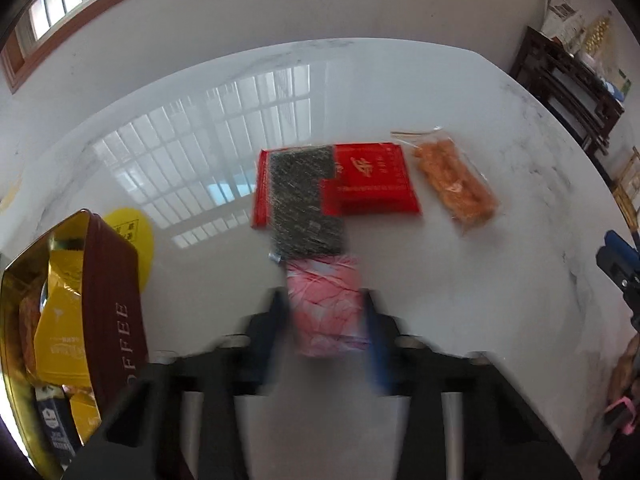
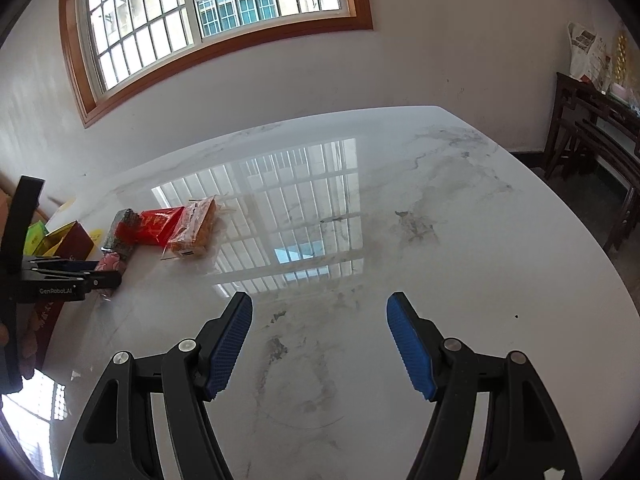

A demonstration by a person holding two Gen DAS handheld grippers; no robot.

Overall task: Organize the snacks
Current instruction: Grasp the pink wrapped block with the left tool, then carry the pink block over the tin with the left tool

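walls: plain white | window (image 2: 212, 20): wood-framed, barred, bright daylight | table (image 2: 400, 240): glossy white marble, grey veining, mirrors the window bars | dark wooden sideboard (image 2: 600, 140): against right wall, clutter on top | floor: dark beneath it

Left gripper (image 1: 326, 312) clamped on pink snack packet (image 1: 326, 314) over white marble table (image 1: 500, 280); beyond, dark packet (image 1: 304, 204), red packet (image 1: 372, 178), orange snack bag (image 1: 454, 178); coffee tin (image 1: 108, 304) at left.

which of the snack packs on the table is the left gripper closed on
The pink packet, nearest the camera. The left gripper pinches its sides; the dark packet, red packet and orange packet lie untouched beyond.
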